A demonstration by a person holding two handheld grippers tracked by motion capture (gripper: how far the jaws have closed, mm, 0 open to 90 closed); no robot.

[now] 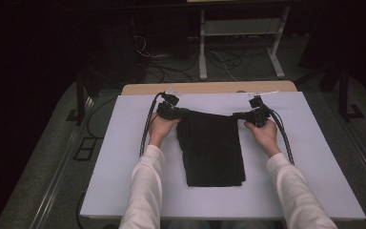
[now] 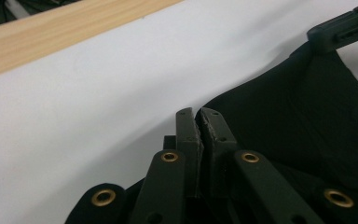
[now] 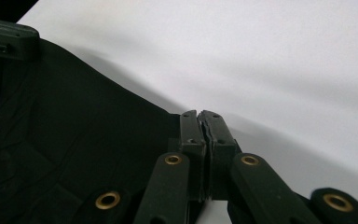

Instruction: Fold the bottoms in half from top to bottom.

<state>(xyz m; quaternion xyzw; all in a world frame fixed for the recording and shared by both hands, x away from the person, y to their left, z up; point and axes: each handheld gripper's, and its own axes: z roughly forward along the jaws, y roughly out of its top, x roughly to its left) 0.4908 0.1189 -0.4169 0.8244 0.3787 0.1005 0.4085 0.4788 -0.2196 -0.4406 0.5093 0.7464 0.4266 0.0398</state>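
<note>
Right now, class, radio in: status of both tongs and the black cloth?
Left tongs and right tongs shut on black cloth, far corners. Cloth folded on white board. Nothing in the way.

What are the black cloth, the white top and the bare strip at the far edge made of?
Cloth: soft woven or knit fabric, matte black; it sags and creases between the left gripper and right gripper clamped on its corners. Top: smooth matte white sheet, likely laminate or board; no grain, soft shadows. Strip: pale wood or wood-look veneer; straight grain lines show.
</note>
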